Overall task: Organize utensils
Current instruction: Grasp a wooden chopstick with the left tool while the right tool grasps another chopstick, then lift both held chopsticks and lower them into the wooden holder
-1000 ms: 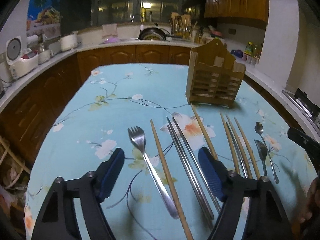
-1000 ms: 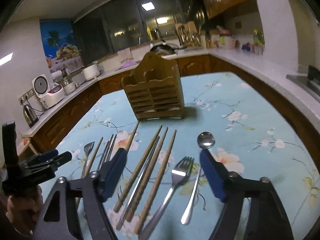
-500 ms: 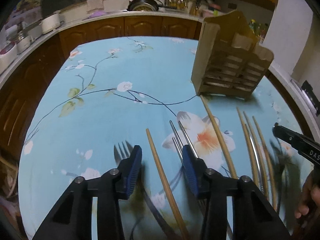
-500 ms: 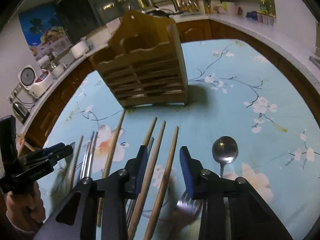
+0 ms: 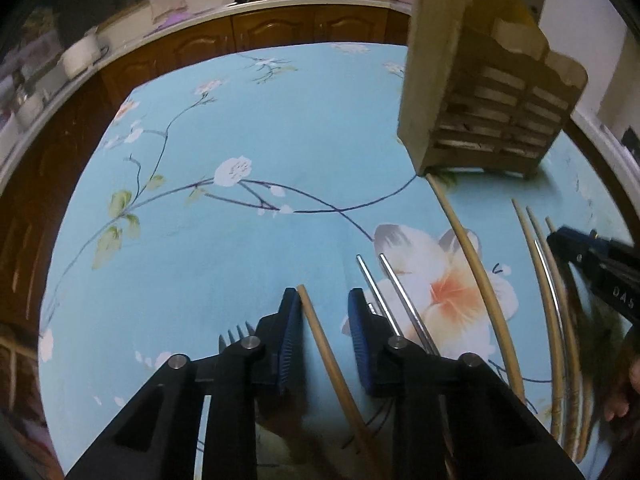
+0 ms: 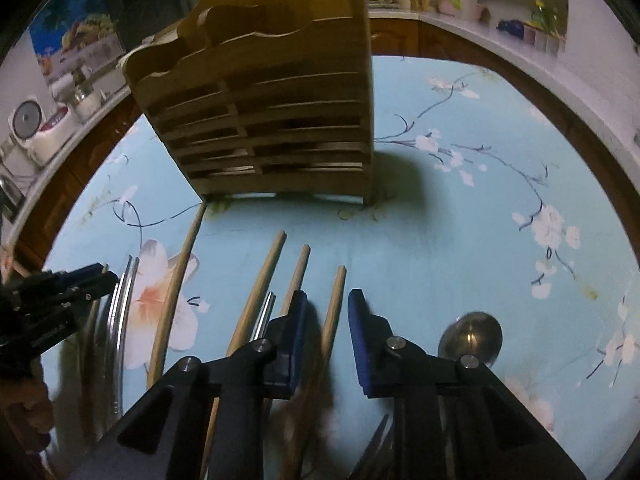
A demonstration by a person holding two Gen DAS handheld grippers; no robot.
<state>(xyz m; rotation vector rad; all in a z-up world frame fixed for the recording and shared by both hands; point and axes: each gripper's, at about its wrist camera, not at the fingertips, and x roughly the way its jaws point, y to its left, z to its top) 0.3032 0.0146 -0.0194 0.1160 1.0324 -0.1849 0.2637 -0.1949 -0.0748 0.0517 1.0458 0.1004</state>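
Note:
My left gripper is low over the table, its jaws narrowed around a wooden chopstick that lies between them; a gap shows on the right side. A fork peeks out left of it, two metal chopsticks lie right. My right gripper likewise straddles a wooden chopstick with narrow gaps. More wooden chopsticks and a metal one lie left of it, a spoon right. The wooden utensil holder stands beyond; it also shows in the left wrist view.
The table has a blue floral cloth. Further wooden and metal chopsticks lie at the right of the left wrist view. Kitchen counters with wooden cabinets surround the table, with a rice cooker on the left counter.
Both grippers have dropped down toward the table and moved forward. Their jaws have narrowed from wide open to close around one wooden chopstick each.

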